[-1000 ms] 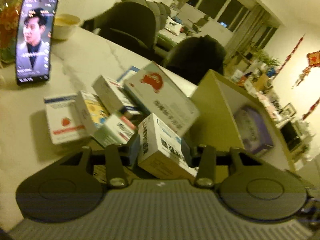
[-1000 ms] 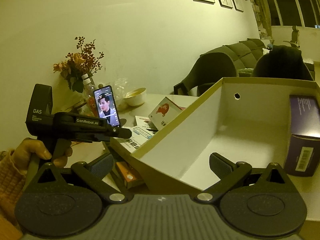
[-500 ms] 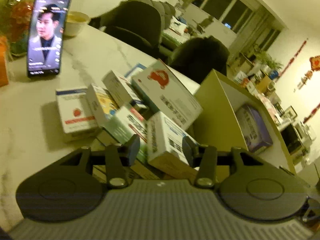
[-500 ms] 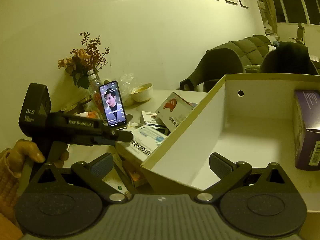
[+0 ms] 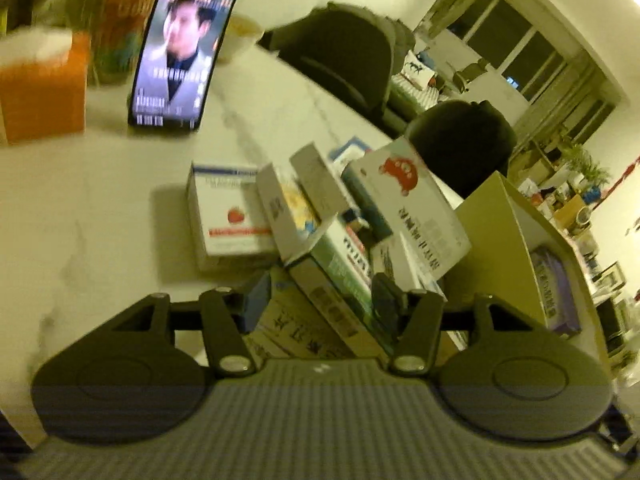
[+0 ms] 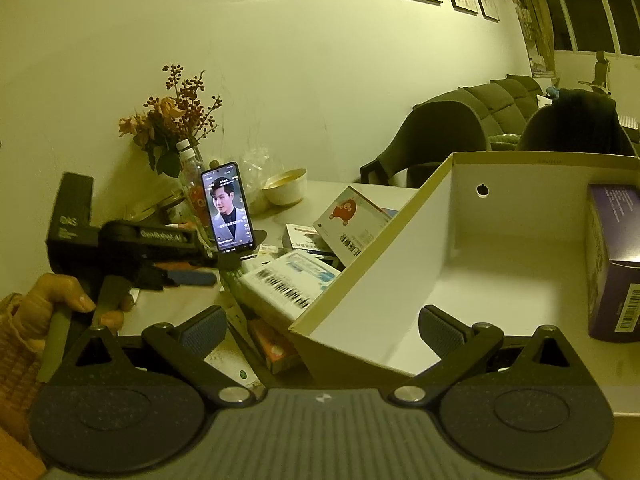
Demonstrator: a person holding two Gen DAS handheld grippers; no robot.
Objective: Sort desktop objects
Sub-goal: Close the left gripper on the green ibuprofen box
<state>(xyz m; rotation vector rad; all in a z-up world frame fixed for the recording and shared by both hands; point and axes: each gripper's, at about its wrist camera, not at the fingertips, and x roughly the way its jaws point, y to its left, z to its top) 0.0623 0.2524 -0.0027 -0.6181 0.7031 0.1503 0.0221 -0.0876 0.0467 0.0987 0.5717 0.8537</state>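
Note:
A pile of medicine boxes lies on the white table beside an open cardboard storage box (image 6: 460,216). Topmost is a white box with a red cartoon (image 5: 412,208) (image 6: 352,220); a strawberry box (image 5: 232,220) lies to its left. My left gripper (image 5: 320,298) (image 6: 200,276) hangs low over the pile, its jaws opening. A green-and-white box (image 5: 344,272) sits between them, and the pads do not press it. A white barcode box (image 6: 288,280) rests on the pile, free of the fingers. My right gripper (image 6: 324,328) is open astride the storage box's near corner. A purple box (image 6: 612,260) stands inside.
A phone (image 5: 180,48) (image 6: 228,208) stands propped behind the pile, playing video. An orange box (image 5: 40,92), a bottle with dried flowers (image 6: 172,120) and a white bowl (image 6: 286,186) stand along the wall. Dark chairs (image 6: 440,140) line the table's far side. A hand (image 6: 64,296) grips the left gripper's handle.
The left gripper's jaws widened and let go of the white box, which now lies on the pile. The gripper sank closer to the boxes and rolled slightly. The right gripper stayed put.

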